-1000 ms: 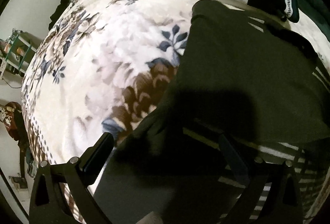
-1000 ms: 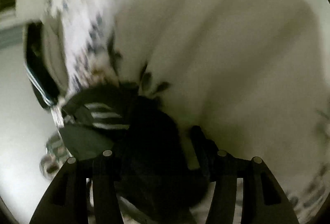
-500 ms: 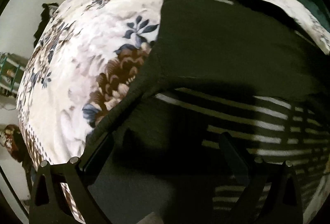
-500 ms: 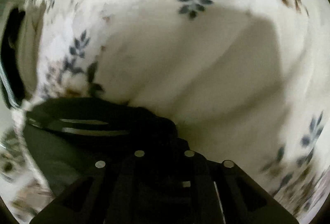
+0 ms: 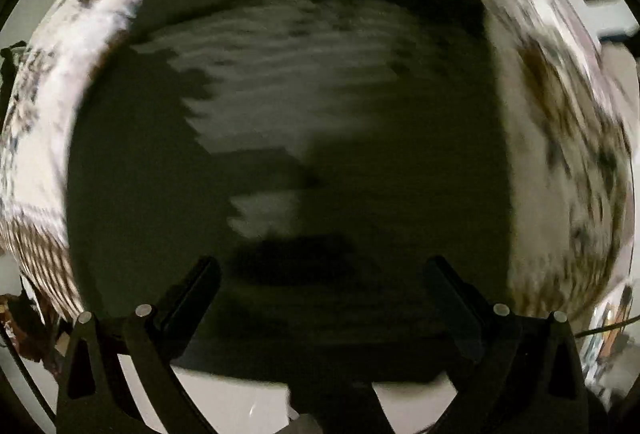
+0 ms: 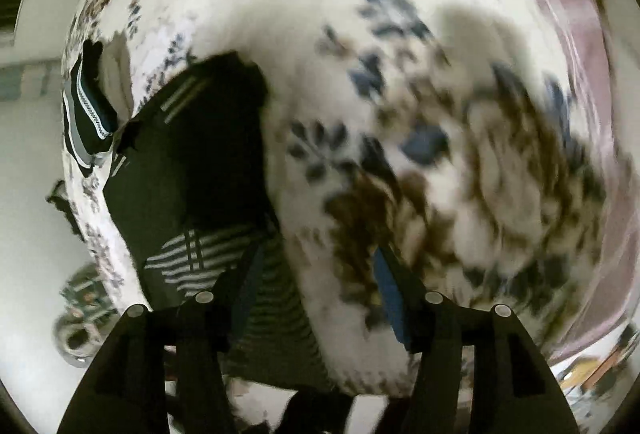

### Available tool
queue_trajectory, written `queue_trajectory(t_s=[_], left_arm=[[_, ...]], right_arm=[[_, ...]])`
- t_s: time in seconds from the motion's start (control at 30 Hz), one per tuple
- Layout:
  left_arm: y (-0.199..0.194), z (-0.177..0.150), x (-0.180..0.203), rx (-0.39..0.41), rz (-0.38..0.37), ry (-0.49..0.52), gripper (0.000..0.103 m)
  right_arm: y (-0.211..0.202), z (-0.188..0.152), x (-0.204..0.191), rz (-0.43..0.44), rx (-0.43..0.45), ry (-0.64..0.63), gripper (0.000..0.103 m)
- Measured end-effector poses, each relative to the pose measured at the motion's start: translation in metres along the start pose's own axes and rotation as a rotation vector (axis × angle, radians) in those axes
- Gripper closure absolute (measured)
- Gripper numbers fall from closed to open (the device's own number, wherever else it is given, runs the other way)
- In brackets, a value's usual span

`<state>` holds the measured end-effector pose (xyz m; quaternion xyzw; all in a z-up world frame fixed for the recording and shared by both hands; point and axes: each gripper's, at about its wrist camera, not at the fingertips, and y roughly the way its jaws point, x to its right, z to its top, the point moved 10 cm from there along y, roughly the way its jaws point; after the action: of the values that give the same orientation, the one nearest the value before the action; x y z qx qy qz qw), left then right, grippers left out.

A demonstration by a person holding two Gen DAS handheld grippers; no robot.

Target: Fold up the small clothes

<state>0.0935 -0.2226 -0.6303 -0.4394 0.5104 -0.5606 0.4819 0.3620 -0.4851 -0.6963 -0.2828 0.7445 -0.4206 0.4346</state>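
that dark striped garment (image 5: 288,122) spread on the floral blanket (image 6: 400,82) looks thin, floppy and light, so I'd pinch it by a corner or hem, and both the left gripper (image 5: 320,266) and right gripper (image 6: 316,254) are hanging wide apart holding nothing

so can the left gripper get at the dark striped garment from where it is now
Probably yes. The left gripper is open directly above the dark striped garment, which fills most of its view spread on the floral blanket, and nothing lies between them. Motion blur hides the exact gap.
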Motion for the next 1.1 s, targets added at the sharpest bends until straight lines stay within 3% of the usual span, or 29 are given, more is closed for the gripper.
queue_trajectory(t_s=[0.17,0.27,0.33,0.37,0.4,0.47,0.73,0.87,0.9,0.97,1.1], left_arm=[[0.046,-0.048,0.088,-0.090,0.056,0.064,0.000],[0.074,-0.051,0.121,-0.111,0.114,0.082,0.005],[0.080,-0.040,0.124,-0.088,0.167,0.044,0.024],[0.073,-0.032,0.120,-0.059,0.164,-0.034,0.047],[0.067,-0.028,0.115,-0.039,0.172,-0.081,0.083],[0.050,-0.022,0.105,-0.009,0.182,-0.149,0.095],[-0.016,-0.009,0.083,0.104,0.189,-0.158,0.096],[-0.037,-0.007,0.081,0.121,0.172,-0.182,0.096],[-0.038,-0.006,0.079,0.125,0.166,-0.184,0.096],[-0.042,-0.003,0.071,0.138,0.160,-0.173,0.096],[-0.055,-0.005,0.047,0.168,0.127,-0.173,0.096]], right_arm=[[0.046,-0.007,0.033,0.035,-0.104,-0.022,0.044],[0.060,0.005,0.034,0.041,-0.123,-0.065,0.044],[0.061,0.020,0.029,0.059,-0.110,-0.099,0.044],[0.059,0.031,0.025,0.073,-0.090,-0.114,0.044],[0.057,0.041,0.021,0.087,-0.076,-0.122,0.044],[0.057,0.063,0.003,0.143,-0.055,-0.147,0.044],[0.098,0.174,-0.088,0.337,-0.062,-0.158,0.044],[0.145,0.196,-0.112,0.356,-0.200,-0.102,0.044],[0.151,0.196,-0.115,0.351,-0.210,-0.100,0.047],[0.154,0.195,-0.122,0.281,-0.180,-0.128,0.095],[0.130,0.174,-0.153,0.163,-0.139,-0.197,0.095]])
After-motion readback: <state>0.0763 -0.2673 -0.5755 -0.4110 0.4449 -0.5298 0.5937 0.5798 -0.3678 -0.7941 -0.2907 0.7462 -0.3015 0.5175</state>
